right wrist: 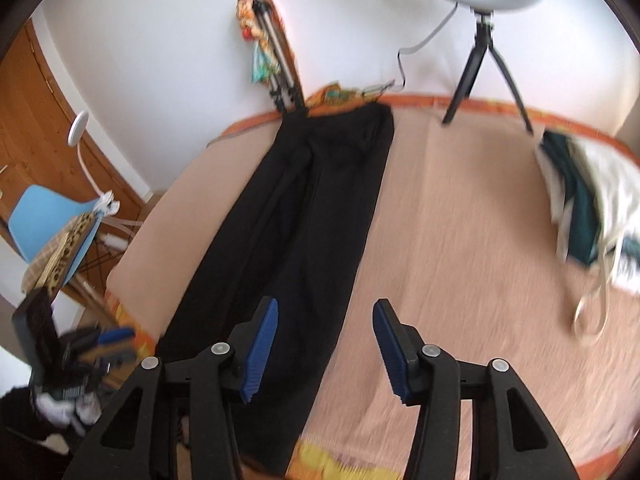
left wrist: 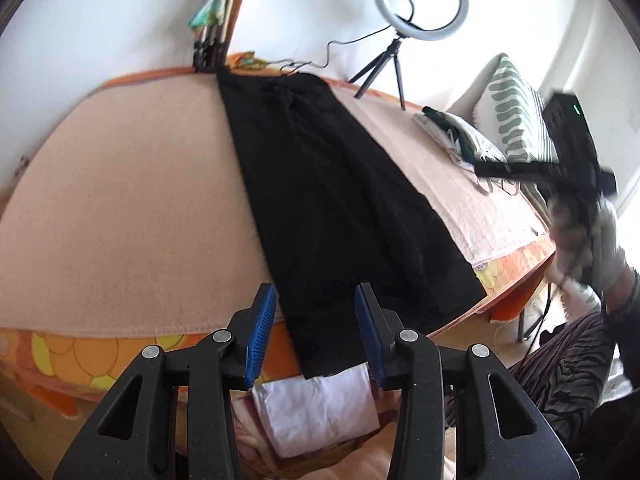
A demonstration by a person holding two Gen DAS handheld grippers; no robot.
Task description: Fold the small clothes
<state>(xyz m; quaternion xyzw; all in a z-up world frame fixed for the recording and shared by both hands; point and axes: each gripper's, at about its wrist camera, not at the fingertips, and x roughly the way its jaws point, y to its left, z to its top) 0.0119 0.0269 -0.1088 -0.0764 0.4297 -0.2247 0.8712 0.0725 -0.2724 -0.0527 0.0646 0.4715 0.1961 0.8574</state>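
**Both grippers open over a long black garment**

While its blue pads stand apart with nothing between them, the left gripper (left wrist: 316,334) hangs over the near end of the black garment (left wrist: 340,208), which droops past the table edge. Seen from its own camera, the right gripper (right wrist: 326,350) is likewise parted and empty; its left pad sits above the dark cloth and its right pad above the peach blanket (right wrist: 460,248).

Folded into a long narrow strip, the garment runs from the near edge across the blanket to the far edge by the wall. To its right, well apart, a small heap of white and dark green clothes (right wrist: 580,208) lies on the blanket, a pale strap trailing from it.

A ring light (left wrist: 420,4) on a small tripod stands at the far edge, near the garment's far end. A striped cushion (left wrist: 516,120) leans beside the heap. In the left view a gloved hand (left wrist: 600,236) holds the other gripper, blurred.
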